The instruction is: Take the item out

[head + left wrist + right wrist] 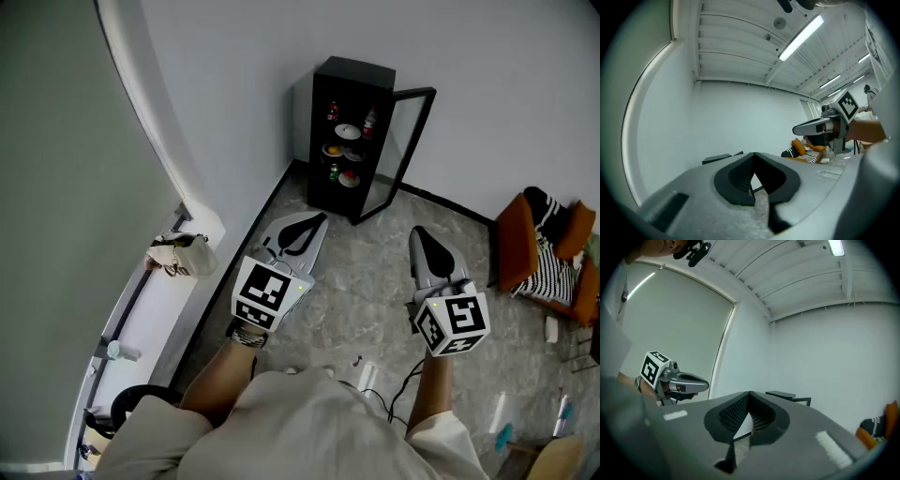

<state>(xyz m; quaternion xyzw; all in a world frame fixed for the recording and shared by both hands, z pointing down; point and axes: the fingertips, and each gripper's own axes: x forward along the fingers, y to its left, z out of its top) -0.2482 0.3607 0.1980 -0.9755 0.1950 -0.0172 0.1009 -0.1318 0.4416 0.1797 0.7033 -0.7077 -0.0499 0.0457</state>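
Approach stage: both tools empty, well short of the small black cabinet [323, 131].
Left gripper [317, 221] and right gripper [419, 234] were level, jaws closed on nothing, probably just aiming. The clear glass door [398, 155] stood open, so nothing blocked the shelved dishes and small bottles [345, 141]; which one was wanted was unclear. An orange armchair [525, 246] sat off to the right.

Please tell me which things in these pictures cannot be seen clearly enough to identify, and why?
Items in the cabinet: head view, too small to name.
Cabinet inside: left gripper view and right gripper view show only its top; the left gripper and the right gripper themselves hide the rest.
Orange chair: head view, cut off by the right edge.
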